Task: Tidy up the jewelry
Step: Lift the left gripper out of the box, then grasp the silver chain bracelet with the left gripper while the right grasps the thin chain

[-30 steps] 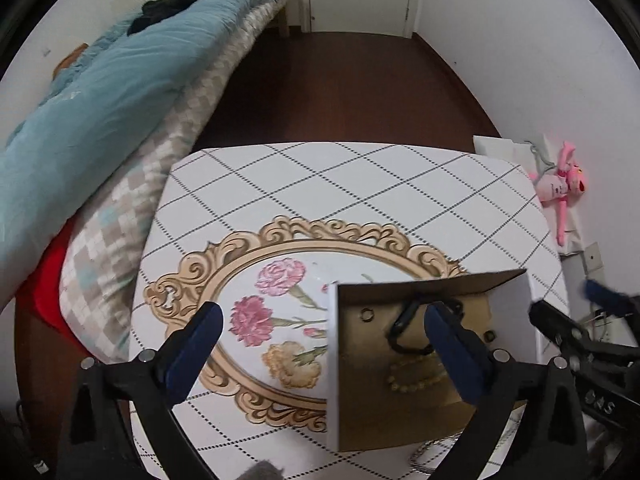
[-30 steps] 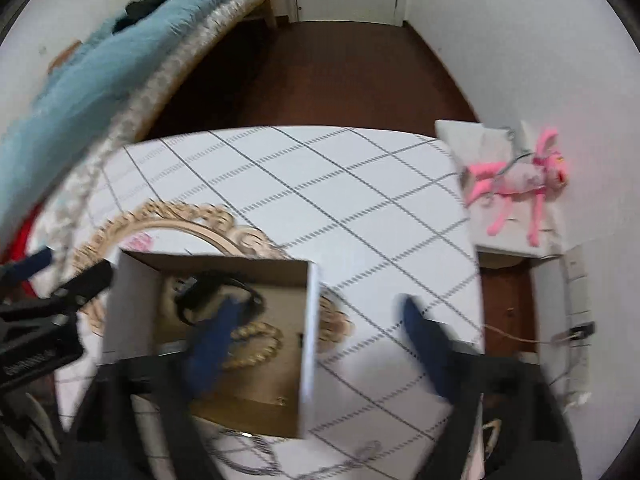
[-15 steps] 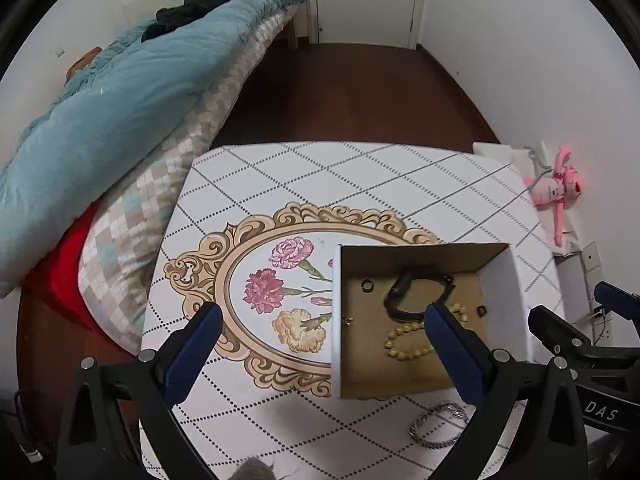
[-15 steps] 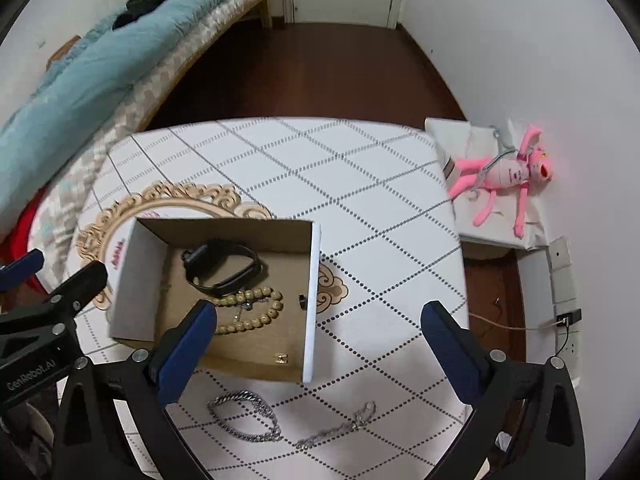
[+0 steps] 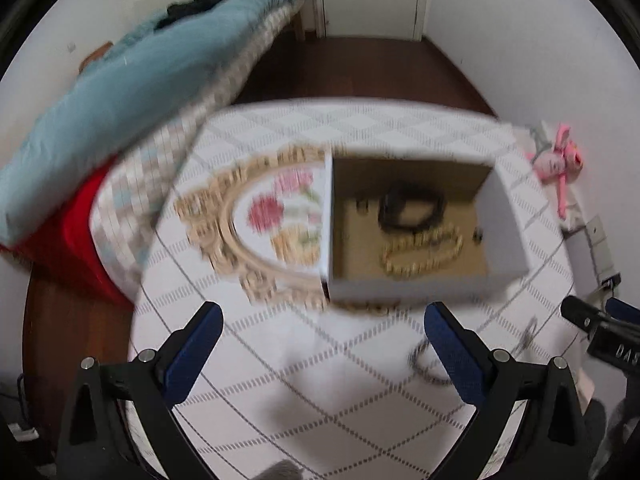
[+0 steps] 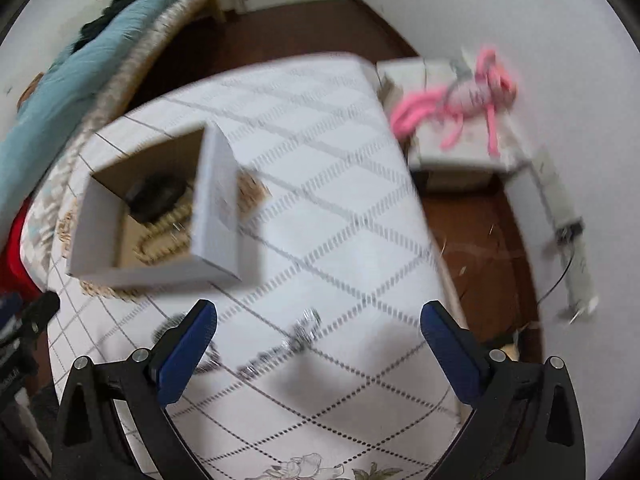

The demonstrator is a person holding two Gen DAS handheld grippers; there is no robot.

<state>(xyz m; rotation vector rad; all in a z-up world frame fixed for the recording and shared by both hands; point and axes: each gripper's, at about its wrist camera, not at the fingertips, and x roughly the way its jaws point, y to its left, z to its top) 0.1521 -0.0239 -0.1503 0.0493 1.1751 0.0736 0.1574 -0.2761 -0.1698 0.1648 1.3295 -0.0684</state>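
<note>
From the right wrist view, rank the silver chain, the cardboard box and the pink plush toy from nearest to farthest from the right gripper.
1. Silver chain: on the tablecloth just ahead of the right gripper.
2. Cardboard box: farther back, to the left.
3. Pink plush toy: farthest, off the table at the upper right.

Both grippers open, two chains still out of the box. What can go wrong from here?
1. The silver chain lies loose and thin on the tablecloth; the right gripper, open above it, may pinch cloth or drop a trailing end.
2. The box is light cardboard; a bump could shift it.
3. Both views are motion-blurred, so aiming at the silver bracelet near the left gripper is uncertain.
</note>
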